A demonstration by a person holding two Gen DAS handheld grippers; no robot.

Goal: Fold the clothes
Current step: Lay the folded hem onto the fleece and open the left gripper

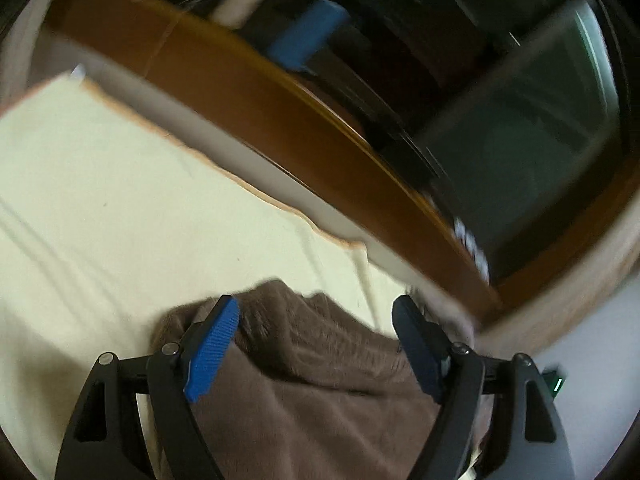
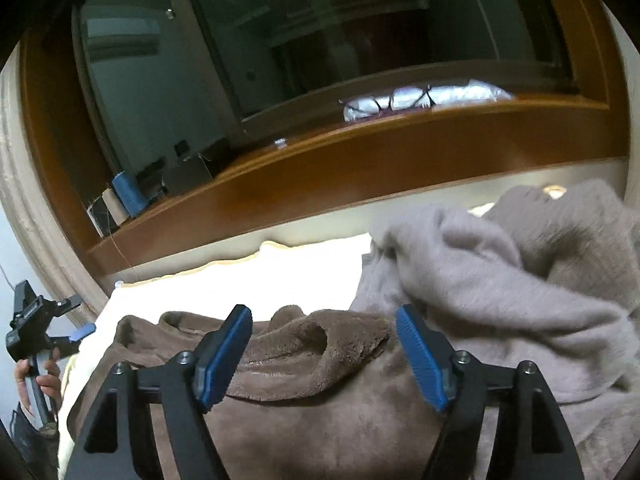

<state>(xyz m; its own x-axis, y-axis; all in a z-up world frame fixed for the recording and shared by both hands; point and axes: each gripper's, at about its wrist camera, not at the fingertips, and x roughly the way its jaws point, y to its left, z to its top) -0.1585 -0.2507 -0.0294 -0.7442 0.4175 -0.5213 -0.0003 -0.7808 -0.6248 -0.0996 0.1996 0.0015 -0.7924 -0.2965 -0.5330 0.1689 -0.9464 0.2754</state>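
A brown fleece garment lies on the cream bed sheet, its rolled edge facing the window. My right gripper is open just above it, fingers astride the rolled edge, holding nothing. In the left wrist view the same brown garment lies under my left gripper, which is open and empty above its edge. The left gripper also shows at the far left of the right wrist view, held by a hand. A grey fuzzy garment lies crumpled at the right, partly over the brown one.
A brown wooden window sill runs behind the bed, with a dark window above. A blue spool and a white wrapped bundle sit on the sill. A cream sheet covers the bed at left.
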